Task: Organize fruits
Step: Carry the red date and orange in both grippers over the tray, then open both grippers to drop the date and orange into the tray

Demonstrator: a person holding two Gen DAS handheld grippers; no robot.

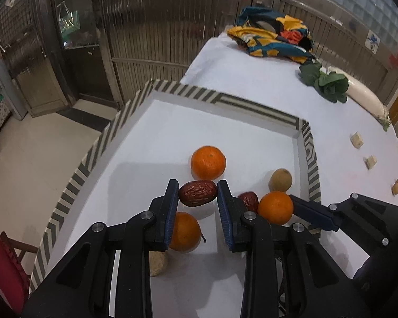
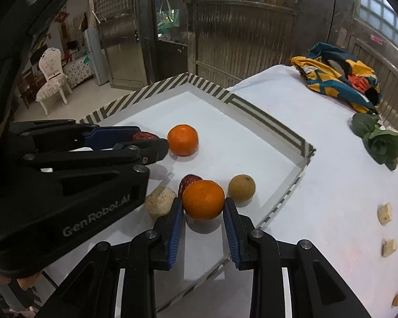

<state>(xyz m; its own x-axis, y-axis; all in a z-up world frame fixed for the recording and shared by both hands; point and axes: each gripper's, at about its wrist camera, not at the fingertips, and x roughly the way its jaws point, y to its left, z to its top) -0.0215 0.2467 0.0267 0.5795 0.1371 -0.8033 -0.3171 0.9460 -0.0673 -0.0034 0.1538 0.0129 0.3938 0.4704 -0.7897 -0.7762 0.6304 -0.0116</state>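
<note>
Left gripper [image 1: 198, 188] pinching wrinkled date [image 1: 197, 193], light, soft; right gripper [image 2: 203, 202] pinching orange [image 2: 203, 199] at 3 and 9, firm, rollable.

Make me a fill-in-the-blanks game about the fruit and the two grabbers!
1. The left gripper is shut on a wrinkly red ____.
2. The right gripper is shut on an ____.
3. The fruit lies in a tray whose rim has a ____ pattern.
4. On the white table, the leafy vegetable is coloured ____.

Missing words: date; orange; striped; green
</note>
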